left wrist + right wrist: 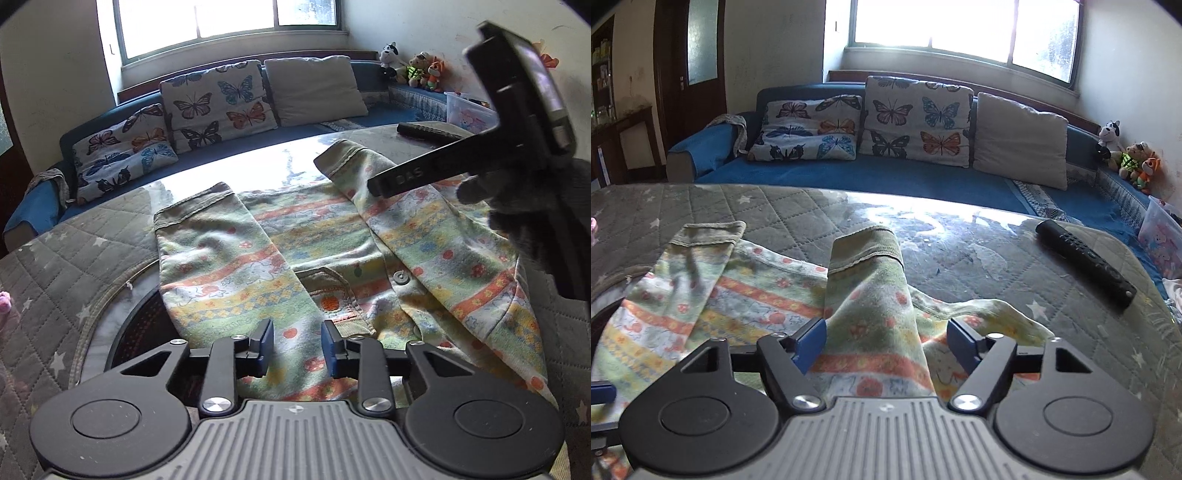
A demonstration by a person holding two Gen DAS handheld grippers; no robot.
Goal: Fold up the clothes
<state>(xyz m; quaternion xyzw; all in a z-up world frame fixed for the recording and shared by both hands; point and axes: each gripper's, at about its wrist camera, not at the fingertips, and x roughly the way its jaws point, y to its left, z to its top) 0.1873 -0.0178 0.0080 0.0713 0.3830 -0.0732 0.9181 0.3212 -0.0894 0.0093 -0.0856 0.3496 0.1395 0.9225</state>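
Note:
A small patterned top with green, yellow and orange stripes lies on the table, both sleeves folded in over its body. The left sleeve and right sleeve point away from me. My left gripper is open just above the garment's near part, holding nothing. My right gripper is open over the right sleeve, its jaws apart on either side of the sleeve; it holds nothing. In the left wrist view the right gripper's body hangs above the right sleeve.
The table wears a grey quilted cover with a glossy sheet. A black remote lies at the right. A blue sofa with butterfly cushions stands behind. Plush toys and a plastic box sit at the far right.

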